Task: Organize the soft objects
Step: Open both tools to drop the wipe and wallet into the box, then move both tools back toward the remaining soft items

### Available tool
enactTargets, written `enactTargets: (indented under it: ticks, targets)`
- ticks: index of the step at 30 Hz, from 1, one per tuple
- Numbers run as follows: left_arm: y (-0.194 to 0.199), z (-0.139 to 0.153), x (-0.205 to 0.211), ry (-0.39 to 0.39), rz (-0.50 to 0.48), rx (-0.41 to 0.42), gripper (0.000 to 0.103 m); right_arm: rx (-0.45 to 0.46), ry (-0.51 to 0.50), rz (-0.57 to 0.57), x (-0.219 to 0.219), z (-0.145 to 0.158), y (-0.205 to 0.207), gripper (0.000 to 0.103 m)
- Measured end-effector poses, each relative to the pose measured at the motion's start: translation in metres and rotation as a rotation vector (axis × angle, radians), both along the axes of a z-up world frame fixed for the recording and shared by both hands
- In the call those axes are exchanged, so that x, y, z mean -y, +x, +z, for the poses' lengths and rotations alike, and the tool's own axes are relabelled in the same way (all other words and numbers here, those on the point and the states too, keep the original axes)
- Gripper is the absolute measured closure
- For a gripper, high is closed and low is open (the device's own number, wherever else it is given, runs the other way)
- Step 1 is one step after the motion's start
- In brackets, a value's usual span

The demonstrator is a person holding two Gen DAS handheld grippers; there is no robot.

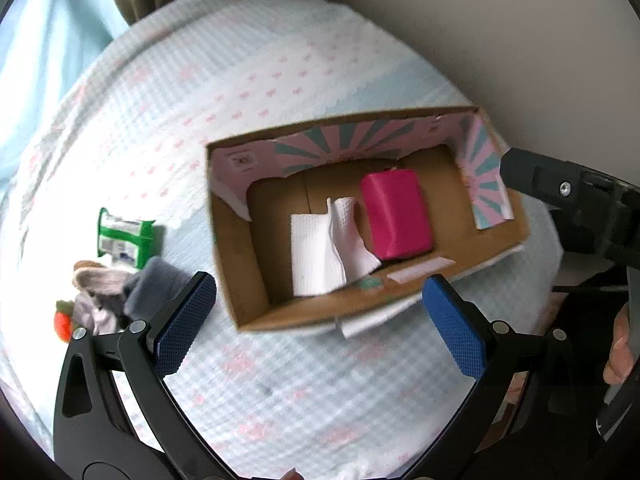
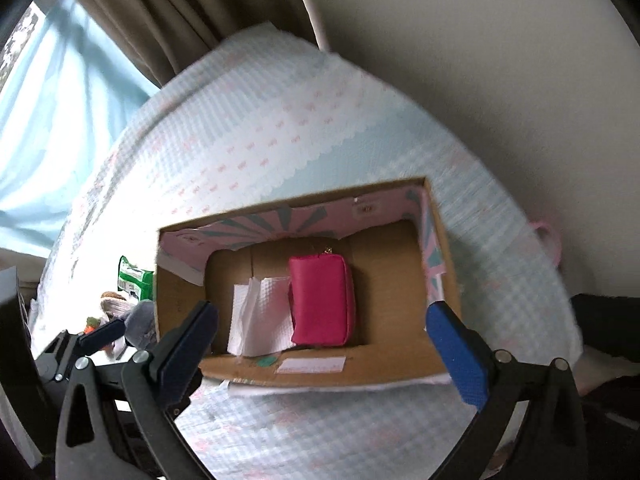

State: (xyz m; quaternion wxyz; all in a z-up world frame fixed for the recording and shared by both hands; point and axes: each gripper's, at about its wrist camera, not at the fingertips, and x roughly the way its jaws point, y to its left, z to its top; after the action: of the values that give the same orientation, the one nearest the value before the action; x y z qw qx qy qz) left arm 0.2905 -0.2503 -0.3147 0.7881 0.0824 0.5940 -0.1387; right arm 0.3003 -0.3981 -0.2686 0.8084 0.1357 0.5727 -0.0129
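Note:
An open cardboard box point(image 1: 240, 280) point(image 2: 400, 372) sits on the bed. Inside lie a pink pouch point(image 1: 396, 216) point(image 2: 322, 300) and a white paper towel point(image 1: 324, 252) point(image 2: 260, 320). Left of the box on the bed are a green wipes pack point(image 1: 124, 236) point(image 2: 134, 280), a grey sock point(image 1: 154, 288) point(image 2: 140, 316) and a small plush pile with an orange toy point(image 1: 64, 324). My left gripper point(image 1: 316, 320) is open and empty above the box's near edge. My right gripper point(image 2: 320, 344) is open and empty over the box's near wall.
The bed has a pale blue checked cover point(image 1: 280, 392) point(image 2: 280, 128). A beige wall point(image 1: 500, 32) lies behind, a brown curtain point(image 2: 180, 12) at the back left. The right gripper's black body point(image 1: 568, 196) shows by the box's right end.

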Motion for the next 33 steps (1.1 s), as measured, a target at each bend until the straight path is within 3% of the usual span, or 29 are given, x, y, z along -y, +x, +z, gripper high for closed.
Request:
enactTargets:
  ticks: [8, 16, 25, 33]
  targets:
    - [-0.051, 0.080, -0.050, -0.041, 0.031, 0.160, 0.000, 0.160, -0.055, 0.007, -0.035, 0.084, -0.052, 0.000]
    - [-0.106, 0.147, -0.137, -0.084, 0.148, 0.318, 0.000, 0.259, -0.098, 0.056, -0.104, 0.149, -0.095, 0.000]
    - [-0.161, 0.188, -0.246, -0.064, 0.245, 0.443, 0.000, 0.356, -0.092, 0.151, -0.201, 0.171, -0.147, 0.000]
    - [-0.197, 0.181, -0.332, -0.069, 0.274, 0.473, 0.000, 0.423, -0.055, 0.176, -0.262, 0.171, -0.173, 0.000]
